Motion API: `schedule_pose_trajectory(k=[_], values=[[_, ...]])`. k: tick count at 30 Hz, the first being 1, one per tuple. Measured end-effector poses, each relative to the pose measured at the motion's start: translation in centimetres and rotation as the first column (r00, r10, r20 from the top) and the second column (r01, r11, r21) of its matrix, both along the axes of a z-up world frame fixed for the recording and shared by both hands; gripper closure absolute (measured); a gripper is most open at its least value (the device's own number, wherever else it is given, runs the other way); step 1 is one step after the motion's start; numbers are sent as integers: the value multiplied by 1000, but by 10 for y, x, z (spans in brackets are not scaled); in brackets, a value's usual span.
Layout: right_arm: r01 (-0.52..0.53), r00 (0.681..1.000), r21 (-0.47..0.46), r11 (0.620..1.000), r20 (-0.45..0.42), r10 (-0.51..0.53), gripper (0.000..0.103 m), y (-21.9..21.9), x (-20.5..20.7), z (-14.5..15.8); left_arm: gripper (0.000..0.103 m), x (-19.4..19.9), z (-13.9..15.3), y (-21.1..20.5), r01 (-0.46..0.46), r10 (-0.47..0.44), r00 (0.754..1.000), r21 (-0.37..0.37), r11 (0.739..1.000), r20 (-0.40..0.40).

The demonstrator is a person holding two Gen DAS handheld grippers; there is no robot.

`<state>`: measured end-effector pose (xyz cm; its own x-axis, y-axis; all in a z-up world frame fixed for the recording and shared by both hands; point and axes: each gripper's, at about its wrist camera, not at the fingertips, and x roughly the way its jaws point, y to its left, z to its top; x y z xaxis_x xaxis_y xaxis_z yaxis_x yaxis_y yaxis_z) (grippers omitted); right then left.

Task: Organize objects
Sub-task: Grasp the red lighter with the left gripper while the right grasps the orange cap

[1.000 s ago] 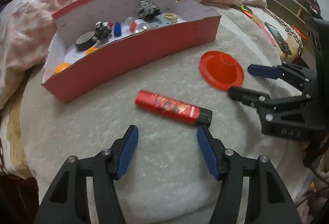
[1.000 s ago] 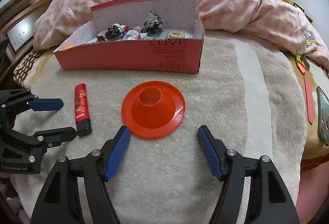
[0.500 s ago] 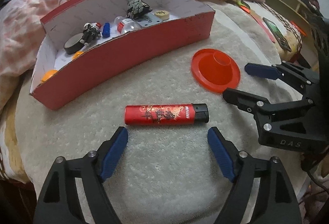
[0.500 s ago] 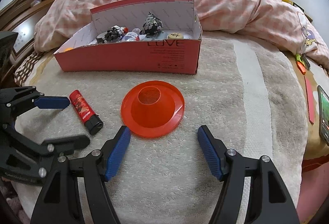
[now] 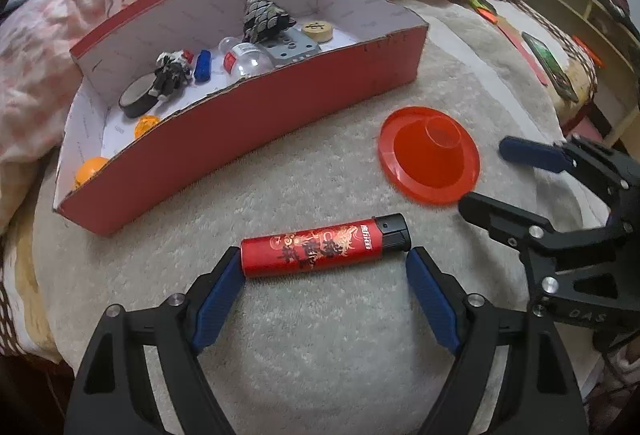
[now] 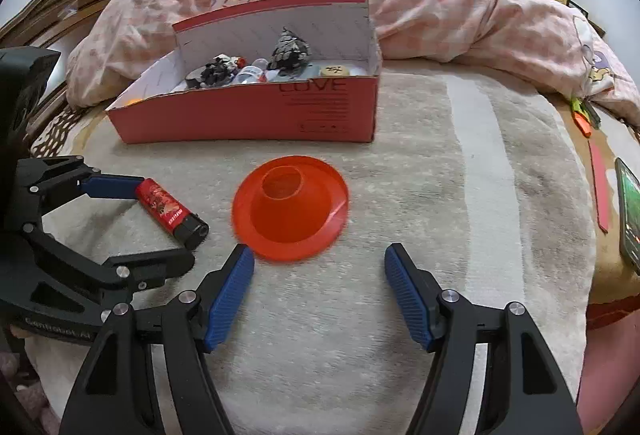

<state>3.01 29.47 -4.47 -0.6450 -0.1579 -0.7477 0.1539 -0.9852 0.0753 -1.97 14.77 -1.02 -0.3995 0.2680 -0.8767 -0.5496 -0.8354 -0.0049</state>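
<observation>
Two spread tools over a fuzzy blanket on the bed, nothing pinched.
Low centre of the left wrist view, the left tool (image 5: 325, 267), whose jaws have just been opening, brackets a red lighter (image 5: 325, 251) with gold print and black cap lying crosswise. The right tool (image 6: 319, 293) gapes before an orange cone disc (image 6: 290, 207). Farther up, the red box (image 6: 256, 115) partly hides its small, hard-to-identify contents.

A bed (image 6: 472, 171) covered by a grey fleece blanket carried a red cardboard box (image 6: 248, 119) toward its head, backed by a bunched pink quilt (image 6: 420, 3). Nearer the foot lay an orange cone-shaped disc (image 6: 292, 207) and a red lighter (image 5: 324, 251).
</observation>
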Motion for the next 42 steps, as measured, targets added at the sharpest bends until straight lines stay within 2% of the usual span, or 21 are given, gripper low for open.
schedule_pose_trajectory(k=[5, 12, 23, 26, 31, 33, 38, 42], values=[[9, 1000, -18, 1000, -6, -9, 33, 8, 4, 4, 20, -5, 4, -7, -75, 73, 997, 54, 996, 40], [4, 1000, -26, 1000, -5, -4, 33, 14, 6, 5, 20, -10, 3, 2, -143, 141, 989, 36, 989, 47], [-22, 1000, -3, 1000, -18, 22, 33, 12, 11, 5, 20, -20, 4, -1, -319, 310, 945, 85, 944, 104], [-22, 1000, -7, 1000, -19, 22, 33, 13, 11, 6, 23, -17, 4, -6, -318, 309, 947, 109, 942, 93], [-24, 1000, 0, 1000, -17, 24, 33, 11, 11, 7, 52, -9, 7, -16, -299, 296, 954, 69, 952, 46], [-31, 999, 5, 1000, -15, 31, 33, 9, 10, 7, 58, -8, 8, -23, -292, 289, 956, 73, 954, 49], [-76, 997, 0, 997, -5, 76, 33, 6, 6, 9, 59, -1, 9, -27, -172, 169, 983, 39, 984, 71], [-167, 986, -1, 986, -2, 167, 33, -1, -5, 11, 57, 5, 8, -37, -158, 155, 985, 36, 987, 74]])
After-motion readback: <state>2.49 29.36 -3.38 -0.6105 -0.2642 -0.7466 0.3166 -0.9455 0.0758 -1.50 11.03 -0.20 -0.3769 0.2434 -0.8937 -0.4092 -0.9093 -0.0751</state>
